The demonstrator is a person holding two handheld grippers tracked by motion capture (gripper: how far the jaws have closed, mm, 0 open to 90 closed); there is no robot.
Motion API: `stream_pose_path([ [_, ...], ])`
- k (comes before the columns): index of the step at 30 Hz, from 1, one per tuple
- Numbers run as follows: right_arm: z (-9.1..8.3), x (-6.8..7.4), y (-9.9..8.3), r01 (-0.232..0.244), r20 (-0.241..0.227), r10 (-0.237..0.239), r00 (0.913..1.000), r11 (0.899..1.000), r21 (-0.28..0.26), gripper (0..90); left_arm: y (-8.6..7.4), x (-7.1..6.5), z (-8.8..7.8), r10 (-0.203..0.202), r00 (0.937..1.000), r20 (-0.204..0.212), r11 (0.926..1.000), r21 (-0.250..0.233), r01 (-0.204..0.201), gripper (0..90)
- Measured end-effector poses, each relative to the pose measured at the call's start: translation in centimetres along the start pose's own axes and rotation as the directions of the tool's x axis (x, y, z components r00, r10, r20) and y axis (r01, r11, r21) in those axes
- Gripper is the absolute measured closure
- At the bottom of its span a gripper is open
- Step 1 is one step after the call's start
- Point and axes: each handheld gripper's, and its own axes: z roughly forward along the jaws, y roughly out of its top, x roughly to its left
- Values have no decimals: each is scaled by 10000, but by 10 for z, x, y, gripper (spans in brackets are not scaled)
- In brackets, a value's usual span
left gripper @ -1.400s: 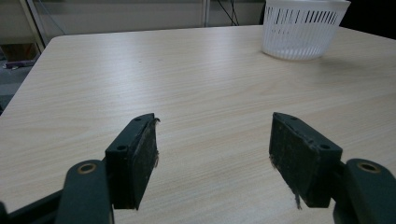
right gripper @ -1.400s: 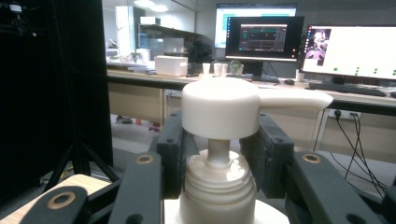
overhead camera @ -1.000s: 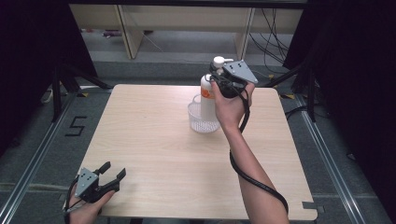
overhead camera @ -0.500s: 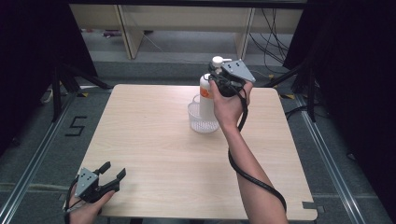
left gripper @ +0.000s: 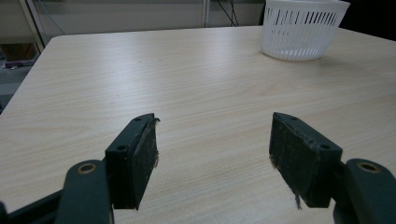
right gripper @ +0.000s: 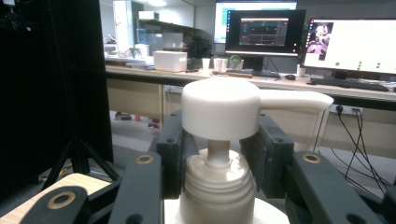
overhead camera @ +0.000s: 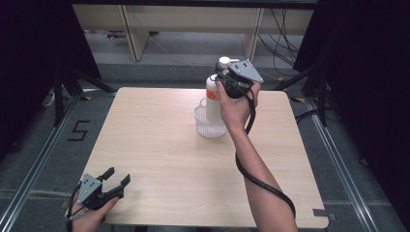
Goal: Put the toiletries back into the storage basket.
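High view showed one light wooden square table (overhead camera: 159, 145), one white slotted plastic basket (overhead camera: 209, 123) and one white pump bottle with an orange label (overhead camera: 212, 94). Bottle stood upright over the basket, toward the far edge, slightly right of centre; whether its base sat inside the basket or hung just above, couldn't tell. Right gripper (overhead camera: 227, 83) was clamped on the bottle's neck, grey plate on top, cable trailing along the forearm. Left gripper (overhead camera: 117, 180) sat at the near-left corner, jaws spread, nothing between them, well apart from the basket. Wide bare tabletop between the two; dark floor on all sides of the table edges.

Left gripper view gave what the overhead didn't: both pads (left gripper: 145, 158) clear of each other and low over the wood, basket (left gripper: 301, 28) far off at upper right, left table edge running close by.

Right gripper view showed the grip detail: both jaws pressed either side of the ribbed collar (right gripper: 218, 184), under the white pump head (right gripper: 222, 109), spout pointing right. Behind: one desk with three monitors.
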Motion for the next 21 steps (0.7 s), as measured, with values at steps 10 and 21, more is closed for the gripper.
stream_pose_path([
  [10,5,-1,3,135,15,-135,9999,9999,-47,613,0,0,0,6,10000,0,10000,16,-6,318],
  [21,11,1,4,-7,-56,7,10000,10000,57,612,0,0,-1,-11,10000,-63,10000,89,11,318],
])
